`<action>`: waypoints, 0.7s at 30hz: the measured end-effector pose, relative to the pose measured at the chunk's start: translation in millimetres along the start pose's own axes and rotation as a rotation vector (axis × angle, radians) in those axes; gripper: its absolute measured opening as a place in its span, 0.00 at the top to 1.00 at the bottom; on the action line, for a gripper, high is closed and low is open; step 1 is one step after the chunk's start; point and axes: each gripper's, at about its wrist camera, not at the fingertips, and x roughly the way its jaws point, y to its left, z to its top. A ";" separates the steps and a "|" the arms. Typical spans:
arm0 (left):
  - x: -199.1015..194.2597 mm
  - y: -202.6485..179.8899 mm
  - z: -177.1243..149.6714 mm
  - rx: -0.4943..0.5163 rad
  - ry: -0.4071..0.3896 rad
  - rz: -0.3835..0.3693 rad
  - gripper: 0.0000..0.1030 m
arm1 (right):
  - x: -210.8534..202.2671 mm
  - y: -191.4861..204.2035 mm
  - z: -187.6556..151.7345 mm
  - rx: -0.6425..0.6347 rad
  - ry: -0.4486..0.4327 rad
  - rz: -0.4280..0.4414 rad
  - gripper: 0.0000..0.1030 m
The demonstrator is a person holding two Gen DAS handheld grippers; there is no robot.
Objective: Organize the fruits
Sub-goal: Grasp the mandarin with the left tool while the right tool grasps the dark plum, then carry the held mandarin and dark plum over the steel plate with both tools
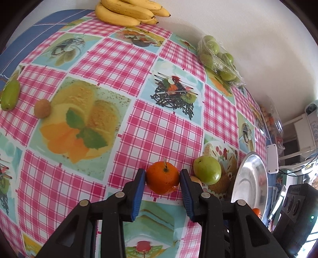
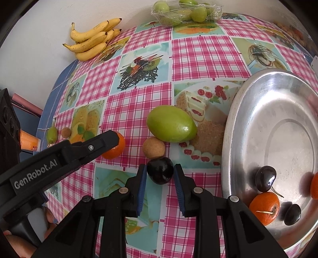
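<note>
Fingers of the left gripper (image 1: 162, 174) sit on either side of a tangerine (image 1: 162, 177) on the checked tablecloth (image 1: 127, 59), both blue pads touching its skin, so the claw is clamped on it. In the right wrist view this gripper (image 2: 111, 146) reaches in low from the left, tilted slightly upward, its tip covering part of the tangerine (image 2: 116, 148).

The right gripper (image 2: 160, 172) points forward over the cloth and is closed on a dark plum (image 2: 160, 173), pads pressed to both flanks. Just beyond the plum lies a small brown fruit (image 2: 154, 147), touching a green mango (image 2: 172, 127).

To the right stands a steel plate (image 2: 278, 111) holding two plums, a tangerine (image 2: 264, 207) and part of another. Bananas (image 2: 91, 39) and a wrapped tray of green fruit (image 2: 184, 12) lie by the wall.
</note>
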 end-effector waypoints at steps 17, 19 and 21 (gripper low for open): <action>-23.3 -2.3 3.7 -0.004 -0.065 -0.011 0.63 | -19.6 0.8 3.3 0.010 -0.039 0.043 0.72; -27.8 -3.3 4.2 0.001 -0.077 -0.011 0.63 | -24.7 -1.1 4.1 0.019 -0.049 0.042 0.72; -30.5 -4.5 4.3 0.006 -0.087 -0.006 0.63 | -29.7 -4.1 5.0 0.031 -0.057 0.038 0.72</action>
